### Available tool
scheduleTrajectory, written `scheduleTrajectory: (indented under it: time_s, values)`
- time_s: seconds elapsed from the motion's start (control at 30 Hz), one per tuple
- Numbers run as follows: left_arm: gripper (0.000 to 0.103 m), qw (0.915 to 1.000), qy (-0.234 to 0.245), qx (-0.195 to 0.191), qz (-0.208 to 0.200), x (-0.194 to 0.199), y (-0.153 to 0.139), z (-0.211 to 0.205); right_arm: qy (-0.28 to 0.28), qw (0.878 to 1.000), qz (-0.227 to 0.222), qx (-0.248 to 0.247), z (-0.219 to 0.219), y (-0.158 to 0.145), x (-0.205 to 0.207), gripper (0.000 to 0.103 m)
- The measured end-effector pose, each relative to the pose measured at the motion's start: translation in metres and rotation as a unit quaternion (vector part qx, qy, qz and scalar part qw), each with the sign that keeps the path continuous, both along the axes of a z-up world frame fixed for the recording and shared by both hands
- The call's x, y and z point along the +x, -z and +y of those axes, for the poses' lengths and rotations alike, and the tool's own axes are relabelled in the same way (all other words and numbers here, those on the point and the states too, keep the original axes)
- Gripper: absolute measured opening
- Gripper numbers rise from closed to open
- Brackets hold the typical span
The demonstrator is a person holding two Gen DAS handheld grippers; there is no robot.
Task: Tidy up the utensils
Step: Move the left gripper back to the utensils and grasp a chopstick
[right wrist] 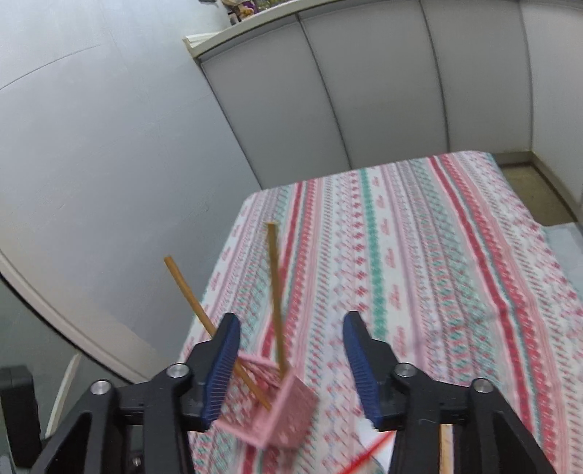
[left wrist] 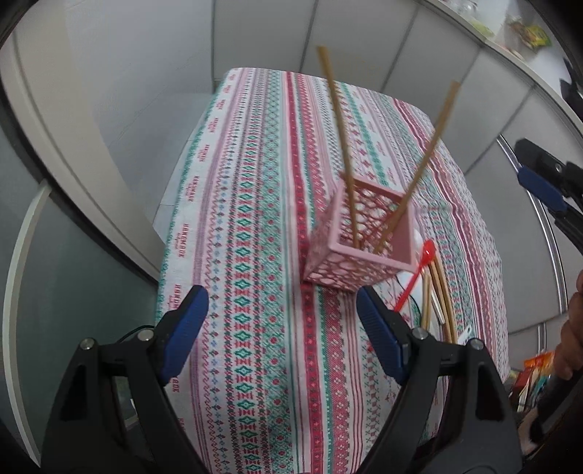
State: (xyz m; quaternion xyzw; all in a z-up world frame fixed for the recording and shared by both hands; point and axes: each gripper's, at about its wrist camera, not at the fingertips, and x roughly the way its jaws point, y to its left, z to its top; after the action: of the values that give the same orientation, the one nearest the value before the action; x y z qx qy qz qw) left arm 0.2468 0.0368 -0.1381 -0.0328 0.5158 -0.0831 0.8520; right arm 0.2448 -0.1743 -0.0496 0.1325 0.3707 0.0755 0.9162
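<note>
A pink lattice holder [left wrist: 359, 248] stands on the patterned tablecloth [left wrist: 247, 226] with two wooden chopsticks [left wrist: 337, 120] leaning out of it. To its right lie a red spoon [left wrist: 415, 273] and more chopsticks [left wrist: 442, 302]. My left gripper [left wrist: 282, 310] is open and empty, just in front of the holder. My right gripper [right wrist: 291, 361] is open and empty above the holder [right wrist: 271, 408]; the two chopsticks [right wrist: 275, 288] show there, and the red spoon [right wrist: 368, 454] at the bottom edge. The right gripper's finger [left wrist: 539, 186] shows at the left wrist view's right edge.
Grey cabinet panels [right wrist: 364, 91] stand behind the table. A shelf with small items [left wrist: 524, 32] runs along the wall. A white object [left wrist: 411, 284] lies under the spoon. The cloth hangs over the table's left edge.
</note>
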Motion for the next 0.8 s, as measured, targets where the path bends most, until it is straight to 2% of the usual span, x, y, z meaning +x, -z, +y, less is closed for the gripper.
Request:
scheduleTrajectory:
  time_s: [0.17,0.3,0.43,0.73,0.77,0.8]
  values:
    - [0.083,0.9987,0.045,0.023,0.005,-0.012,0.003,-0.024,0.013,0.998,0.052,-0.020,-0.029,0.015,-0.019,0.070]
    - [0.083,0.9960,0.080,0.040,0.011,-0.019,0.009,-0.046,0.032,0.993,0.110,-0.014,-0.058,0.037,-0.031,0.071]
    - [0.083,0.9931,0.105,0.048,0.023,-0.024,0.019,-0.067,0.048,0.989,0.137,-0.028,-0.076,0.049,-0.040,0.072]
    - [0.083,0.9849,0.160,0.052,0.040,-0.040,0.038,-0.120,0.047,0.980,0.185,-0.050,-0.101,0.074,-0.056,0.074]
    - [0.079,0.9842,0.165,0.051,0.039,-0.042,0.041,-0.128,0.048,0.980,0.188,-0.049,-0.104,0.076,-0.056,0.074]
    - [0.070,0.9840,0.167,0.049,0.037,-0.043,0.044,-0.133,0.049,0.979,0.191,-0.047,-0.107,0.078,-0.058,0.074]
